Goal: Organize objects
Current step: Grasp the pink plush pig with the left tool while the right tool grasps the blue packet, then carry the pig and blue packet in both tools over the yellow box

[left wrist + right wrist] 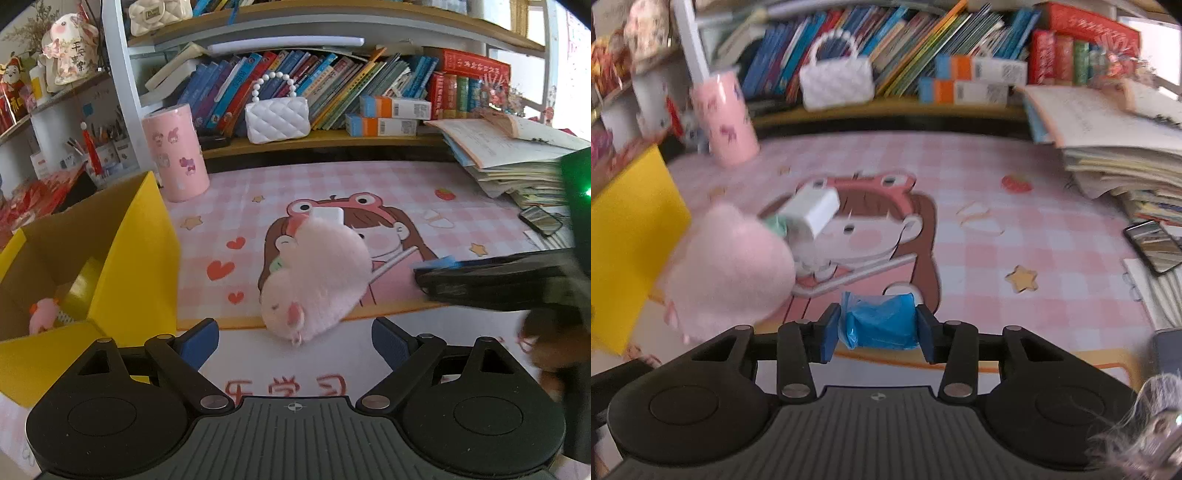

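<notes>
Two hand-held grippers: right (879, 328) clamps blue roll (882, 326); left (295, 338) gapes over mat lettering "学习" (306, 387).

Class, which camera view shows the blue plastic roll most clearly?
The right wrist view: the blue plastic roll sits sharp between the right gripper fingers. The left wrist view shows only a blurred blue sliver.

the pink plush toy (314, 273) is fluffy, matt cloth; the yellow box (136, 254) is matt cardboard, brown inside; the blue roll (882, 325) looks like thin, crinkled, glossy plastic film; the desk mat (424, 206) is smooth with a printed surface; the white handbag (277, 118) is quilted and slightly glossy
</notes>
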A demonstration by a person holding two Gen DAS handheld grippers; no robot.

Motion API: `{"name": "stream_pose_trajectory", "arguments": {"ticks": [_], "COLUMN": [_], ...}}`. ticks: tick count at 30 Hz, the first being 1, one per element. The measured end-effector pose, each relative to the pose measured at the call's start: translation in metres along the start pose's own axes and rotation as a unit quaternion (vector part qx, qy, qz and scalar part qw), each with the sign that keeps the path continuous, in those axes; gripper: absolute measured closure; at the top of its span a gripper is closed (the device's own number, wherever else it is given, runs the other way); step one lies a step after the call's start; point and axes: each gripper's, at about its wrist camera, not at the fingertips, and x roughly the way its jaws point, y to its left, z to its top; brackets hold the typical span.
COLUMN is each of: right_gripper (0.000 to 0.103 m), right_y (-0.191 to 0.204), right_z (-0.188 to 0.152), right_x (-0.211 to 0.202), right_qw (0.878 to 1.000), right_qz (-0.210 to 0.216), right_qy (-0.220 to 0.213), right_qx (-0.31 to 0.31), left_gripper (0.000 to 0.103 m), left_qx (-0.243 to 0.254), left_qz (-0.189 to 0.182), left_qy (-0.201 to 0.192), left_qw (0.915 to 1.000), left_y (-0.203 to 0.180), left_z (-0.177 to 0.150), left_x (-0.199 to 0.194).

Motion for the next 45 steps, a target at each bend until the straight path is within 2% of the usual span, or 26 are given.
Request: {"name": "stream_pose_trajectory", "arguments": {"ticks": [4,9,15,18,22,25,31,34,37,45], "right_gripper": [0.063,0.063,0.063,0.063,0.063,0.063,0.063,0.063,0.063,0.063], "right_y": [-0.012,-0.023,-0.019,-0.016,-0.015,-0.012,0.004,0.016,0.034,0.088], "right_z": [0.002,-0.009,-0.018,-0.02,-0.024,-0.025,-0.028,-0.031,-0.033,-0.044], "right_x": [-0.027,-0.051,-0.075,-0.083,-0.089,-0.092,-0.095,-0.098,-0.101,-0.111], "right_qw": [0.999,0.999,0.999,0.999,0.999,0.999,0.999,0.998,0.999,0.999], "right_qz": [-0.01,-0.012,-0.009,-0.017,-0.024,-0.03,-0.043,-0.044,-0.041,-0.029], "right_qy": [-0.025,-0.016,-0.018,-0.023,-0.02,-0.021,-0.015,-0.014,-0.017,-0.02], "right_qx": [0.021,0.039,0.025,0.02,0.023,0.025,0.03,0.031,0.023,0.007], "left_gripper": [0.011,0.011,0.011,0.012,0.029,0.037,0.038,0.038,0.038,0.038], "left_qx": [-0.001,0.03,0.059,0.069,0.078,0.068,0.008,-0.025,-0.038,-0.067], "left_qz": [0.004,0.02,0.038,0.035,0.032,0.021,-0.022,-0.051,-0.068,-0.072], "left_qy": [0.002,-0.001,-0.005,0.005,-0.002,-0.009,-0.033,-0.042,-0.05,-0.054], "left_qw": [1.0,0.9994,0.9975,0.997,0.9964,0.9974,0.9992,0.9975,0.9957,0.9937], "left_y": [-0.004,-0.019,-0.035,-0.038,-0.037,-0.03,-0.003,0.014,0.029,0.078], "left_z": [0.007,0.014,0.02,0.021,0.021,0.021,0.019,0.012,0.0,-0.039], "left_x": [0.018,0.044,0.067,0.078,0.081,0.072,0.03,0.002,-0.021,-0.067]}}
